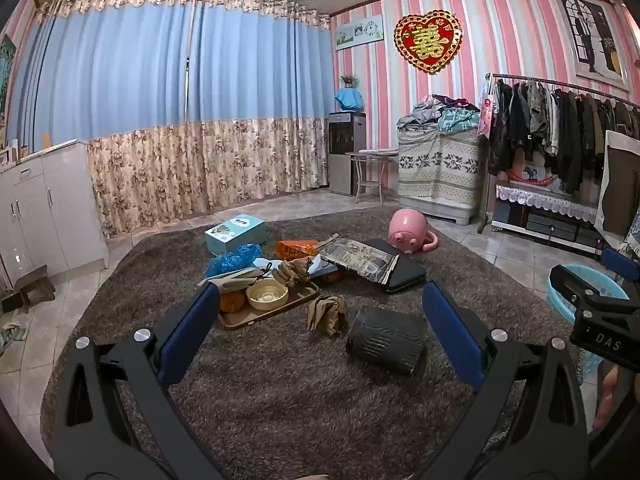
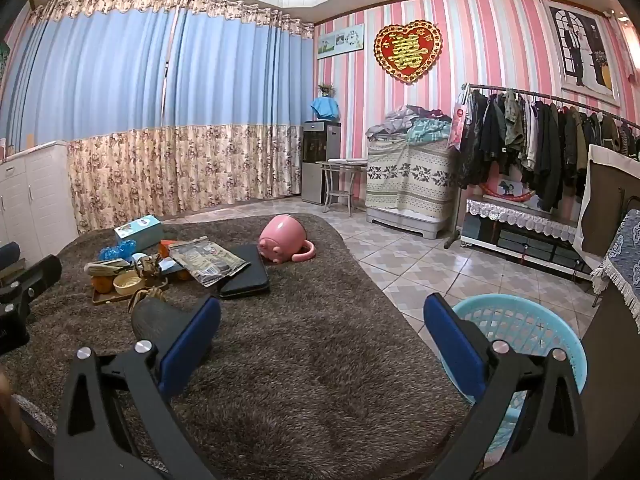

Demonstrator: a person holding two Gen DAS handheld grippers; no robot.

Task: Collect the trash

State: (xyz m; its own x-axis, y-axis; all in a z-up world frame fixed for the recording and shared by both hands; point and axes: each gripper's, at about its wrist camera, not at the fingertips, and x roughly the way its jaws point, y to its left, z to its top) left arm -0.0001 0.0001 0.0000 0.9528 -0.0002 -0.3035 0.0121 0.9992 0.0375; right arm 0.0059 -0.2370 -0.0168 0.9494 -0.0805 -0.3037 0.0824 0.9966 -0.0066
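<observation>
A cluster of litter is lying across the middle of a brown shag rug (image 1: 280, 400), and none of it looks collected yet. Nearest the left gripper, a crumpled brown paper wad (image 1: 327, 314) is sitting on the rug beside a black ribbed bin (image 1: 386, 338) that is lying tipped on its side. Just behind the wad, a brown tray (image 1: 240, 320) is holding a cream plastic lid (image 1: 267, 298) and an orange fruit (image 1: 232, 301). Further back, crumpled blue plastic (image 1: 234, 259), an orange snack packet (image 1: 294, 248) and a printed foil bag (image 1: 360, 260) are lying close together, the foil bag resting partly on a flat black case (image 1: 404, 276). A light blue box (image 1: 235, 233) is sitting behind them, and a pink pig-shaped toy (image 1: 408, 232) is lying on the rug's far side.

A light blue plastic basket (image 2: 528, 332) is standing on the tiled floor (image 2: 420, 264) just off the rug's right edge, beside the right gripper; what shows of its inside is looking empty, so it seems to be waiting to receive the trash.

The left gripper (image 1: 320, 332) is hovering above the rug with its 2 blue-padded fingers (image 1: 186, 336) spread wide and nothing between them. The right gripper (image 2: 322, 342) is likewise hanging wide apart and empty, between the tipped bin and the basket. Judging by this, the whole job is remaining: every piece is still needing pickup.
</observation>
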